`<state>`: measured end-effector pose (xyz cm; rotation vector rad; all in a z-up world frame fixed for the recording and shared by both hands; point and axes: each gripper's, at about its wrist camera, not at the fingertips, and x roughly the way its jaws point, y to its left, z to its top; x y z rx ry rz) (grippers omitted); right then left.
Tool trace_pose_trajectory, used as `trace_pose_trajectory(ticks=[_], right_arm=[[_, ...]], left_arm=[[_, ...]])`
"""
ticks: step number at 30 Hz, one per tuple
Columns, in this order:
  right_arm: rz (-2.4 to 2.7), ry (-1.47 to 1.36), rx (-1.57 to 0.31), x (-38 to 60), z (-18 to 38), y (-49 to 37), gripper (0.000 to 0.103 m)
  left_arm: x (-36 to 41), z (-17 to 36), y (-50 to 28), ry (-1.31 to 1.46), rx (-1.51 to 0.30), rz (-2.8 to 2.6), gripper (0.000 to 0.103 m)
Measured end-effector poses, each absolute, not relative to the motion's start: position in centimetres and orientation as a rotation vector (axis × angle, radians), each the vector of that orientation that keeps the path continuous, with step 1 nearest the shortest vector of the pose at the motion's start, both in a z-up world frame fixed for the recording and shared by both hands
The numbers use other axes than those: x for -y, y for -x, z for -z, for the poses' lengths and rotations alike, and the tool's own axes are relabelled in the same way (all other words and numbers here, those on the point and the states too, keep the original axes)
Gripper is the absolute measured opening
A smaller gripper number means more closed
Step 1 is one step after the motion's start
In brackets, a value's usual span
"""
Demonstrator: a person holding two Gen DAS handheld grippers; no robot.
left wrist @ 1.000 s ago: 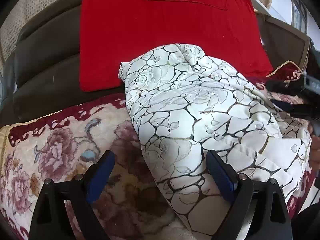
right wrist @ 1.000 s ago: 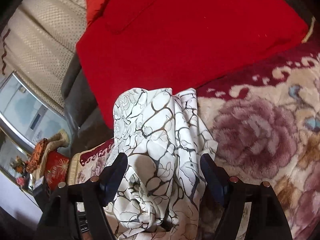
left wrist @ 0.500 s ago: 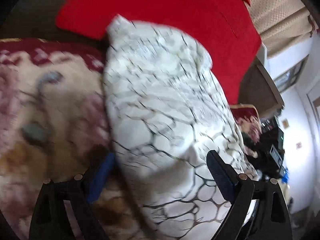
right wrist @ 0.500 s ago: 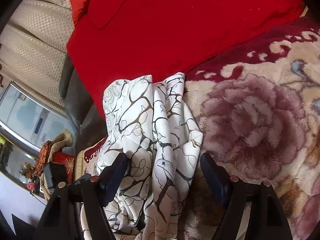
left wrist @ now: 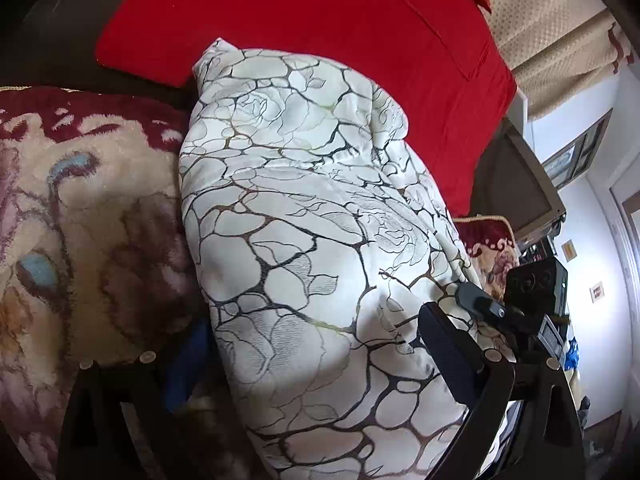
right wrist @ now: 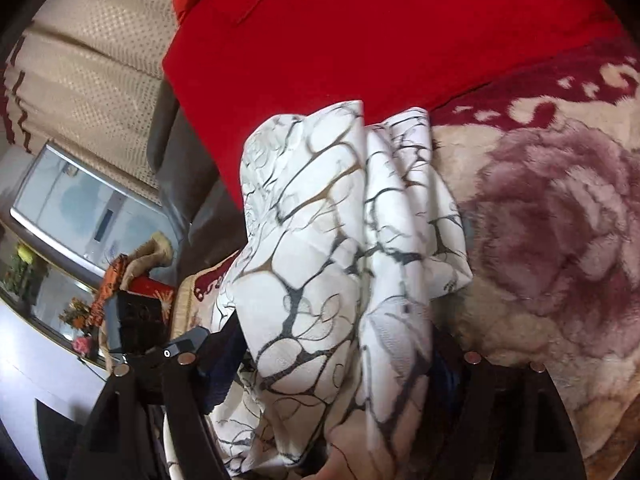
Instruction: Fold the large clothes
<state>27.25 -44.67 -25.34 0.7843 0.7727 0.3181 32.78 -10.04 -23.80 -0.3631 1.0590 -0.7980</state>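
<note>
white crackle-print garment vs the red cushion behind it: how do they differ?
Print: the white garment carries dark vein lines and rose outlines; the red cushion is plain. Pose: the garment is bunched in folds between both grippers' fingers; the cushion lies smooth against the dark sofa back. Both are fabric.

Red cushion (left wrist: 320, 20) against a dark sofa (left wrist: 56, 20), beige curtains (right wrist: 92, 80), white walls (left wrist: 592, 208).
</note>
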Motion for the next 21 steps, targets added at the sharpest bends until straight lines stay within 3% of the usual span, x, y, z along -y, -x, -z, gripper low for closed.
trace_pose_trajectory(ticks=[4, 7, 12, 21], right_arm=[[-0.374, -0.785, -0.766, 43.1, 25.0, -27.4, 0.074], [-0.360, -0.778, -0.767, 42.6, 24.9, -27.3, 0.069], [-0.357, -0.808, -0.742, 42.7, 24.5, -26.5, 0.058], [-0.426, -0.777, -0.738, 39.3, 23.1, -25.3, 0.054]], left_arm=[[9.8, 23.7, -33.0, 0.362, -1.034, 0.796, 0.096], [9.6, 23.5, -32.5, 0.357, -1.018, 0.785, 0.088], [8.8, 22.5, -31.7, 0.336, -0.982, 0.773, 0.061], [4.9, 19.1, -29.6, 0.343, -0.904, 0.723, 0.056]])
